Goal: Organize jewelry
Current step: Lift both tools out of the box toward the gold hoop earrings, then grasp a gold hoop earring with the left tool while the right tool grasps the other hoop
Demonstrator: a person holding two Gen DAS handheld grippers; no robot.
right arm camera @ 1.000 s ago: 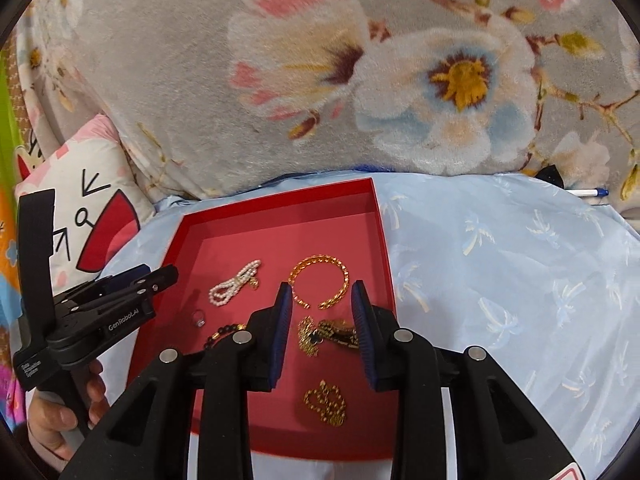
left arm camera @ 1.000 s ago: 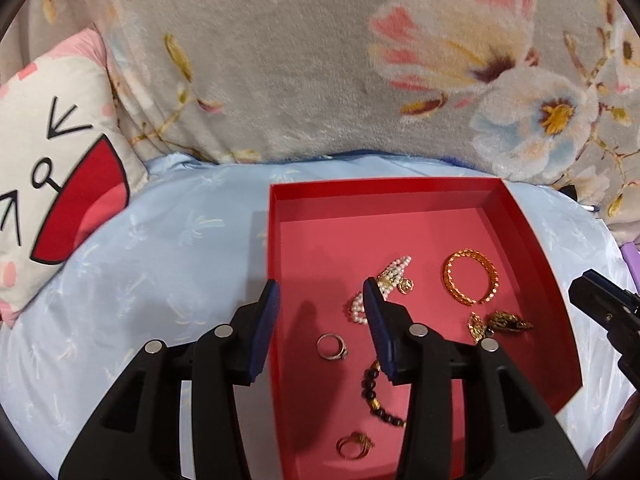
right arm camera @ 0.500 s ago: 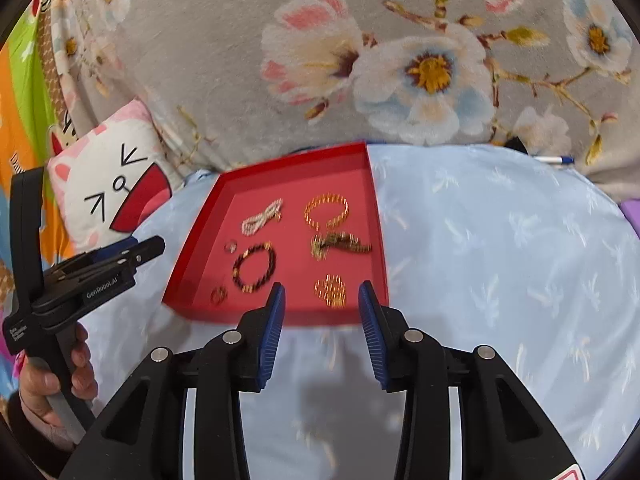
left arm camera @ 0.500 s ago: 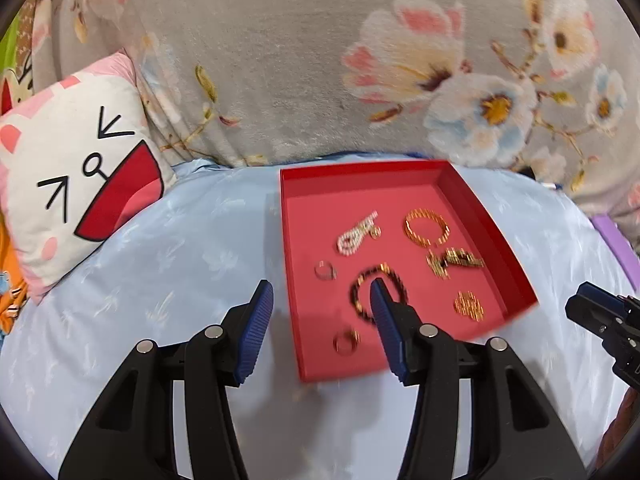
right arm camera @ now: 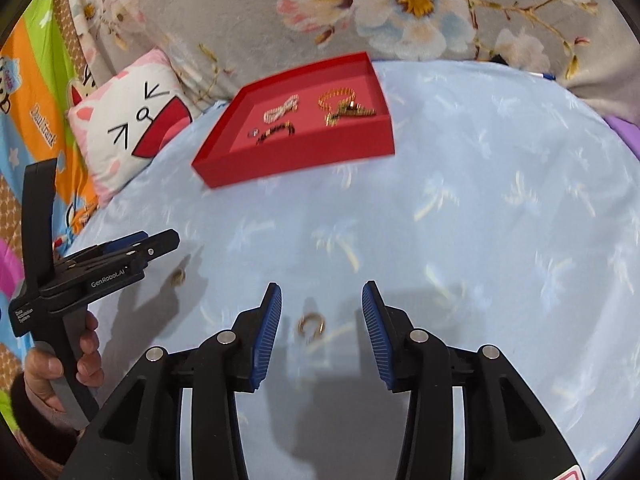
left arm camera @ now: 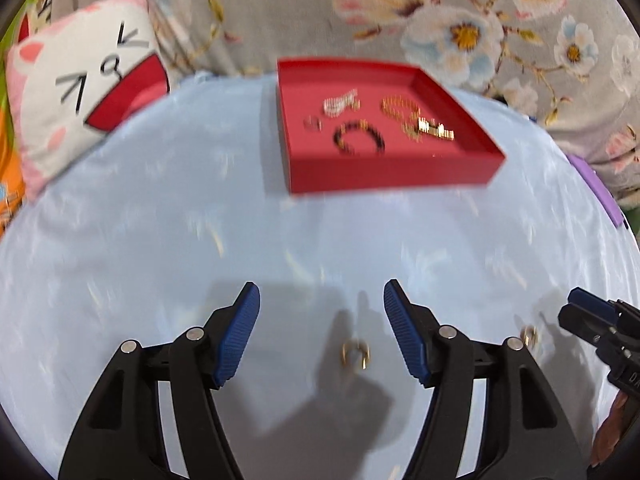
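Note:
A red tray [left arm camera: 392, 170] [right arm camera: 296, 160] sits far back on the light blue cloth and holds several pieces: a pearl piece [left arm camera: 340, 102], a gold bangle [left arm camera: 398, 106], a black bead bracelet [left arm camera: 358, 142] and a small ring [left arm camera: 312, 123]. My left gripper [left arm camera: 322, 320] is open, low over the cloth, with a small gold earring [left arm camera: 355, 354] lying between its fingers. My right gripper [right arm camera: 322, 320] is open with another gold earring [right arm camera: 311, 326] between its fingers. Each gripper shows in the other's view: the left one in the right wrist view [right arm camera: 160, 240], the right one in the left wrist view [left arm camera: 580, 312].
A white cat-face cushion [left arm camera: 80, 92] [right arm camera: 132, 124] lies at the back left. A grey floral blanket [left arm camera: 440, 8] rises behind the tray. A purple object [left arm camera: 596, 192] sits at the right edge. Colourful fabric [right arm camera: 28, 92] is at the far left.
Both grippers have pulled back from the tray toward the front of the cloth and dropped lower. Two gold earrings on the cloth have come into view between the fingers.

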